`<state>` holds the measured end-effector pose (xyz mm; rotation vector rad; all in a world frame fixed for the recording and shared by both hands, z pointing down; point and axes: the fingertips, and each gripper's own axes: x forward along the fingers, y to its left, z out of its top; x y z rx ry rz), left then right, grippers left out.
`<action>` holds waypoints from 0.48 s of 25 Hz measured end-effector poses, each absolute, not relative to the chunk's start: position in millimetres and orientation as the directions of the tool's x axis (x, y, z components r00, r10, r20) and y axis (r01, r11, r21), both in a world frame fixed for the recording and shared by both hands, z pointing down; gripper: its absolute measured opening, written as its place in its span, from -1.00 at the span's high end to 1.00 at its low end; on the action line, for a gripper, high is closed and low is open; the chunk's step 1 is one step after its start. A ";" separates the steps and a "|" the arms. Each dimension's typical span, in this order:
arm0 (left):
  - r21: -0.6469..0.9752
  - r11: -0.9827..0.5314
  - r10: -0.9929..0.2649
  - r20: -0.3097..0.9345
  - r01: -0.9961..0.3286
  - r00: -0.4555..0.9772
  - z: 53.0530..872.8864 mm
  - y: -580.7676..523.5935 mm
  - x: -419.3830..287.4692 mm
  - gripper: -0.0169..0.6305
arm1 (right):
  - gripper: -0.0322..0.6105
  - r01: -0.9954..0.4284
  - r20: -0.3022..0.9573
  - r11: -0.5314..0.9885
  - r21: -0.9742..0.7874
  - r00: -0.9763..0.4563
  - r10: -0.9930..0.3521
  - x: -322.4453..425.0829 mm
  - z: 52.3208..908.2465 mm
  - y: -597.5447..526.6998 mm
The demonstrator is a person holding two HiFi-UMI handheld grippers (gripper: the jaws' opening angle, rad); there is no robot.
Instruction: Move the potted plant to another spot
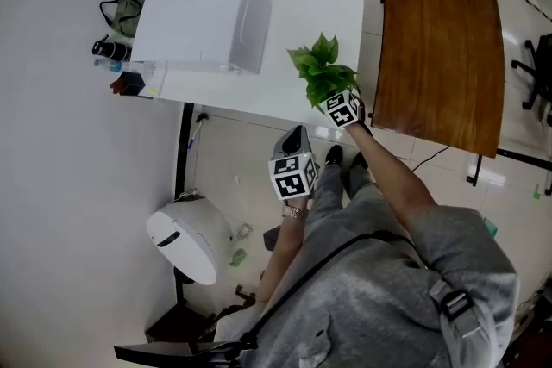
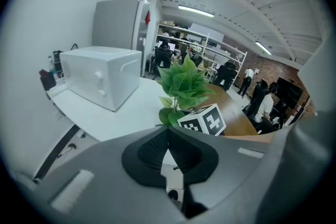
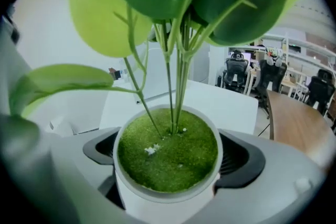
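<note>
The potted plant (image 1: 321,71) has broad green leaves and a white pot (image 3: 167,186) topped with green moss. It stands at the near right corner of the white table (image 1: 293,21). My right gripper (image 3: 167,157) is shut on the pot, one jaw on each side, and its marker cube (image 1: 343,109) shows just below the leaves. Whether the pot rests on the table or hangs just above it I cannot tell. My left gripper (image 1: 293,168) is held lower, over the floor in front of the table, and its pads (image 2: 157,147) meet with nothing between them. From there the plant (image 2: 184,84) shows ahead.
A white box-shaped appliance (image 1: 203,30) takes the table's left half, with bottles and small items (image 1: 112,52) at its far left end. A brown wooden table (image 1: 440,30) stands right of the plant. A round white bin (image 1: 185,237) stands on the floor at the left.
</note>
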<state>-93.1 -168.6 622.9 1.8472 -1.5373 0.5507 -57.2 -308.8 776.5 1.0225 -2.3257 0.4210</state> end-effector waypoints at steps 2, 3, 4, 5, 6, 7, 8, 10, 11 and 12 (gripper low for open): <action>0.219 -0.049 -0.696 0.693 -0.975 0.190 624.9 -161.9 -107.4 0.90 | -0.82 -0.742 0.598 0.670 -0.036 -0.553 -0.580 -64.4 778.7 -311.2; 0.219 -0.031 -0.697 0.695 -0.975 0.178 625.7 -159.3 -113.0 0.90 | -0.83 -0.740 0.590 0.672 -0.032 -0.557 -0.585 -66.3 777.9 -312.3; 0.219 -0.017 -0.697 0.697 -0.976 0.168 626.4 -157.1 -117.7 0.90 | -0.86 -0.740 0.583 0.672 -0.033 -0.560 -0.589 -67.5 777.0 -313.1; 0.219 -0.008 -0.697 0.699 -0.976 0.162 627.0 -155.2 -121.2 0.90 | -0.88 -0.742 0.578 0.669 -0.039 -0.563 -0.591 -68.1 776.4 -313.1; 0.220 -0.004 -0.696 0.700 -0.976 0.161 627.6 -154.0 -123.0 0.90 | -0.88 -0.744 0.575 0.667 -0.049 -0.567 -0.590 -68.3 775.5 -312.4; 0.221 -0.006 -0.695 0.700 -0.975 0.163 627.9 -153.8 -123.1 0.90 | -0.88 -0.743 0.570 0.666 -0.061 -0.574 -0.588 -68.1 773.7 -311.6; 0.221 -0.014 -0.695 0.699 -0.975 0.168 627.8 -154.6 -121.7 0.90 | -0.89 -0.742 0.563 0.667 -0.072 -0.582 -0.586 -67.5 770.2 -310.6; 0.219 -0.040 -0.693 0.697 -0.975 0.185 626.8 -158.1 -114.3 0.90 | -0.90 -0.739 0.551 0.667 -0.094 -0.597 -0.584 -64.2 760.8 -307.0; 0.219 -0.057 -0.691 0.696 -0.974 0.197 626.2 -160.0 -108.2 0.90 | -0.91 -0.739 0.549 0.666 -0.104 -0.601 -0.581 -60.6 756.9 -303.4; 0.220 -0.077 -0.687 0.696 -0.973 0.211 625.8 -161.7 -100.3 0.90 | -0.91 -0.742 0.549 0.660 -0.116 -0.602 -0.580 -54.6 754.4 -298.3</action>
